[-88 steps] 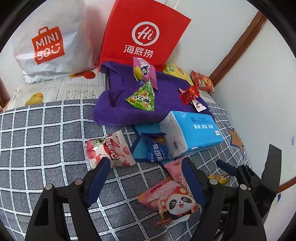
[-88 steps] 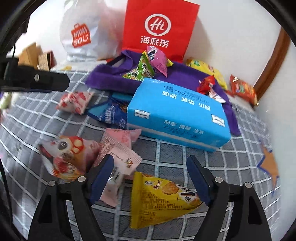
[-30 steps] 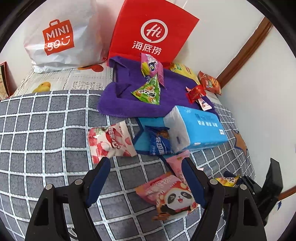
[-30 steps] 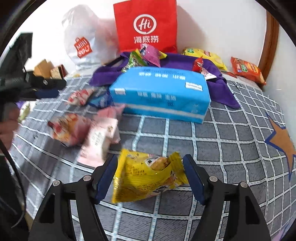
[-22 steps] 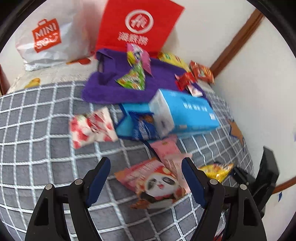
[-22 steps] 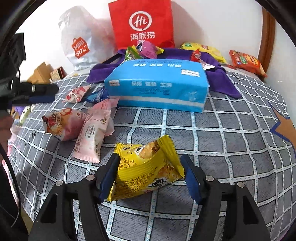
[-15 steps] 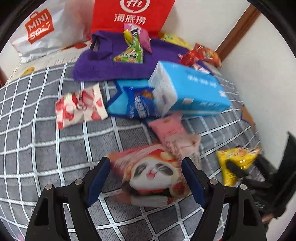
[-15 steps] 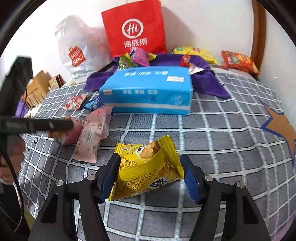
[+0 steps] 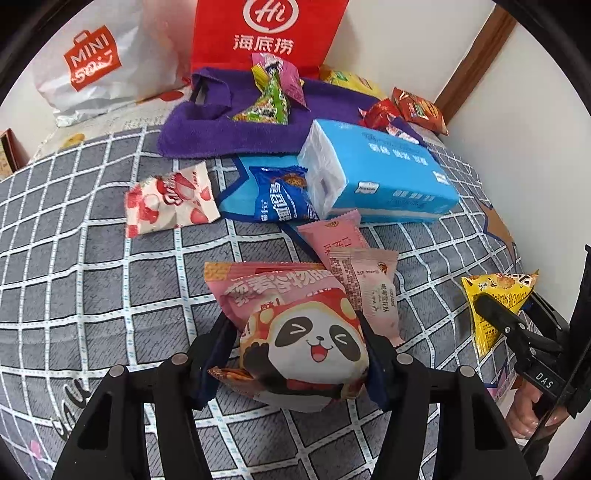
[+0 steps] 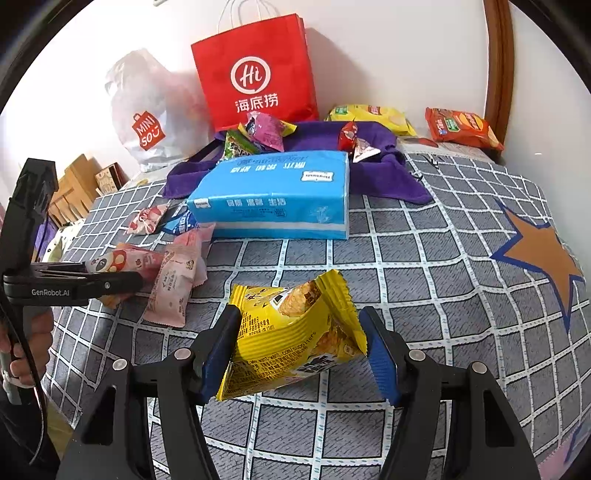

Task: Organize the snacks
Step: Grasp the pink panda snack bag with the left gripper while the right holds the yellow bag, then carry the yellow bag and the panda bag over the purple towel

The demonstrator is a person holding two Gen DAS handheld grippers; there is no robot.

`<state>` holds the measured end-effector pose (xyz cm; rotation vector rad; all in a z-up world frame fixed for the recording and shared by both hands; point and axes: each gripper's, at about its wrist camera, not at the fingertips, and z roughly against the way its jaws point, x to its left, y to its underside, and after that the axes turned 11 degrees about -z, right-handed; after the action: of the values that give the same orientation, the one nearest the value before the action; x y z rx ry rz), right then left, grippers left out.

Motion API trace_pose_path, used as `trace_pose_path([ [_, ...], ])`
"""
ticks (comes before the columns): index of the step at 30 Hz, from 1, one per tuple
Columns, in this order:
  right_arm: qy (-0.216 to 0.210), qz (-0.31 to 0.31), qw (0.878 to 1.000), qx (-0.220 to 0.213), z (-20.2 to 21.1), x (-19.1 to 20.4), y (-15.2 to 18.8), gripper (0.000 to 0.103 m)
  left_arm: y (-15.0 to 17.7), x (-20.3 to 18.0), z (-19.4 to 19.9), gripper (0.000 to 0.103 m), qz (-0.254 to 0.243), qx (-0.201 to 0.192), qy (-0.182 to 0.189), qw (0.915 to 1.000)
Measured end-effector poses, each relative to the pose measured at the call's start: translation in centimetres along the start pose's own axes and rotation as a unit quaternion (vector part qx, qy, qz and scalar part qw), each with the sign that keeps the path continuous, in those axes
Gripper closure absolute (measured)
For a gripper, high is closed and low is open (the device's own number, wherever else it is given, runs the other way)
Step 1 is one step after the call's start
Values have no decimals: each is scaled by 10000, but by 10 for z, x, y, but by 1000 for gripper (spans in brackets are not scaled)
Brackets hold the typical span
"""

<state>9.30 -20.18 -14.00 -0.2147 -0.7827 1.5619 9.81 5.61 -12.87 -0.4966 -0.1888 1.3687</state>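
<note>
A pink snack bag with a panda face (image 9: 306,332) lies on the grey checked bedspread (image 9: 92,277). My left gripper (image 9: 295,354) points steeply down over it. Its jaws are closing, with both blue pads pressing the bag's sides. In the right wrist view this gripper (image 10: 110,284) shows at the left, a hand on its handle. My right gripper (image 10: 301,343) is shut on a yellow snack bag (image 10: 295,332) and holds it just above the bedspread (image 10: 443,295). The same yellow bag (image 9: 495,299) shows at the right edge of the left wrist view.
Two pale pink packets (image 9: 365,284), a blue packet (image 9: 280,199) and a strawberry packet (image 9: 170,199) lie near a blue tissue pack (image 9: 376,173). Behind it, a purple cloth (image 9: 221,129) carries several snacks. A red paper bag (image 9: 266,33) and white plastic bag (image 9: 96,62) stand against the wall.
My left gripper came down over the panda bag and its jaws narrowed onto it. My right gripper closed on the yellow bag and lifted it a little.
</note>
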Motion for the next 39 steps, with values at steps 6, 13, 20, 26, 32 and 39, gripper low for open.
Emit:
trace_pose_path([
  [6,82,19,9999,-109,8,-2,-12,38,-2,1,17,44,80,-172,-24,9998],
  [13,63,282,9993,-220,14,1,-25,38,-2,-2,28,44,356,-325,-48,9988],
  [20,-150,393,9989,-199,18,2,-41,38,-5,-7,42,44,641,-503,-124,9966],
  [26,-221,396,9987,-227,22,0,-55,38,-15,-22,53,44,735,-677,-89,9950],
  [32,-160,525,9978,-375,29,0,-67,38,-34,-39,57,43,727,-852,39,9937],
  [39,-80,466,9980,-413,29,-4,-80,38,-52,-58,51,43,636,-884,247,9937],
])
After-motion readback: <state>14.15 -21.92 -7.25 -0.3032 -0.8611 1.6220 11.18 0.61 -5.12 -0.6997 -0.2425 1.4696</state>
